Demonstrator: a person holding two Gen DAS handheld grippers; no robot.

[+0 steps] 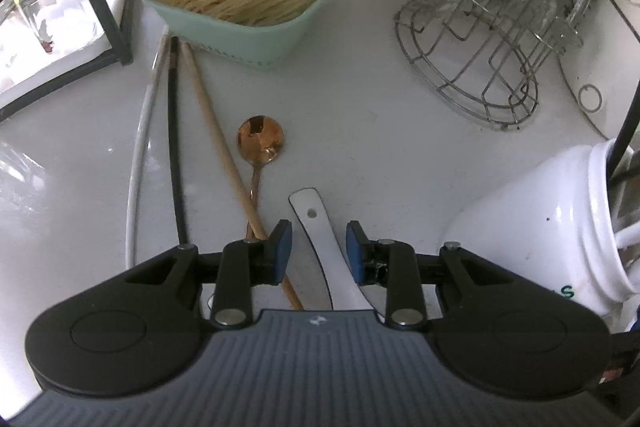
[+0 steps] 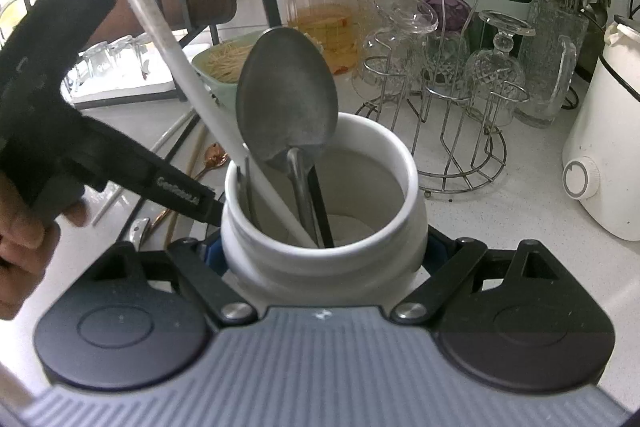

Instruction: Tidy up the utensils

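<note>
Between the blue pads [image 1: 281,251] of the left hand-held gripper [image 1: 318,249] lay the white handle [image 1: 320,243] of a flat utensil, its rounded end with a small hole pointing away from the fingers and its body running back under the gripper. That long axis ran roughly along the gripper's own pointing line, so the jaws straddled it across its width; they stood apart, clear of both edges, grasping nothing. Left of that gripper, on the white desk [image 1: 380,131], a white chopstick [image 1: 138,163], a black chopstick [image 1: 174,147] and a wooden chopstick [image 1: 218,131] lay nearly parallel, fanning away from it toward a mint basket [image 1: 256,39] of straws. Just left of the white handle, a copper spoon [image 1: 261,141] lay bowl-end farthest from the gripper. To the right stood the white jar [image 1: 532,227], near the left gripper and tilted toward it. The right hand-held gripper [image 2: 322,259] was clenched around that jar's body, with a large grey spoon [image 2: 286,95], a white stick and dark handles standing inside. Judging by this, the left hand was the nearer one to every loose utensil, and the next move would likely be closing on the white handle and swinging right to the jar's mouth.
</note>
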